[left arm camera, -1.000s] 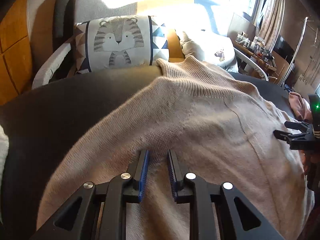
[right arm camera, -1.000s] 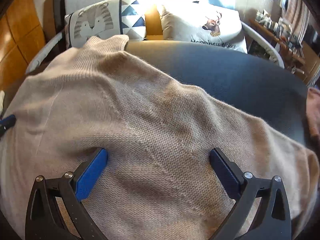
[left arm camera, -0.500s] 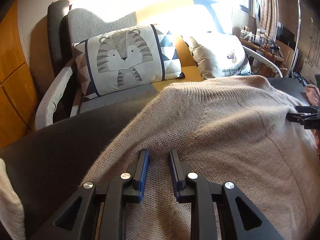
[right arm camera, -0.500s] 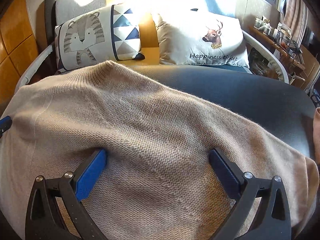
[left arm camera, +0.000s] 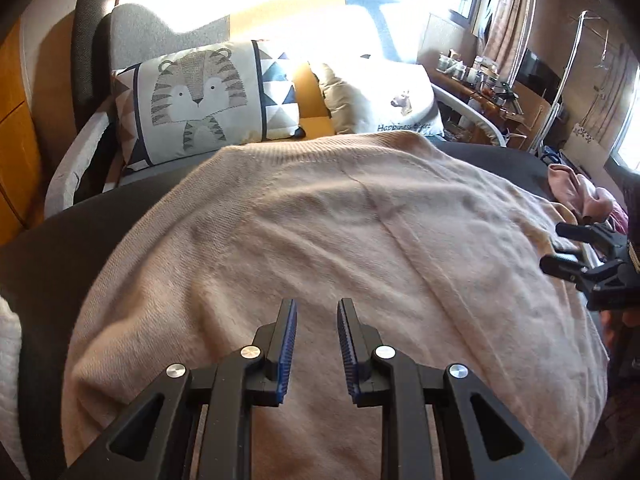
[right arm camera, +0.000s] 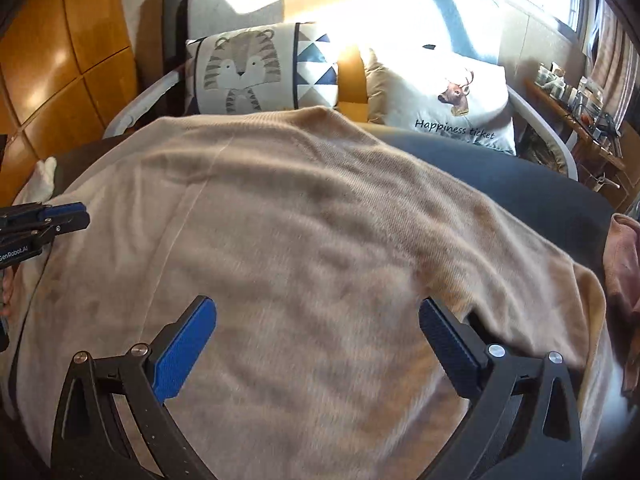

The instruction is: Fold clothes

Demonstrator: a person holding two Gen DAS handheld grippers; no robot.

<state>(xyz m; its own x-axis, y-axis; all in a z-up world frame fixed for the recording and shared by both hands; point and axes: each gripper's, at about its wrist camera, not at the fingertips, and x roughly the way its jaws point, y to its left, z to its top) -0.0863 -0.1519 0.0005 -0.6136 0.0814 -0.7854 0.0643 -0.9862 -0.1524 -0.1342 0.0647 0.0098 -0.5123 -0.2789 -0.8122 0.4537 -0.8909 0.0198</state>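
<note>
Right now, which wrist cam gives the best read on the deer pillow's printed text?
Right wrist. The deer pillow sits unobstructed there, with deer and "Happiness ticket" legible. In the left wrist view the same pillow is smaller and washed out by sunlight, and the beige sweater hides part of its lettering.

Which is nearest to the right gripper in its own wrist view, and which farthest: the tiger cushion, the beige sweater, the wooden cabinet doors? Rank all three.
1. beige sweater, directly beneath the right gripper.
2. tiger cushion, beyond the sweater's far edge.
3. wooden cabinet doors, behind, upper left.
</note>
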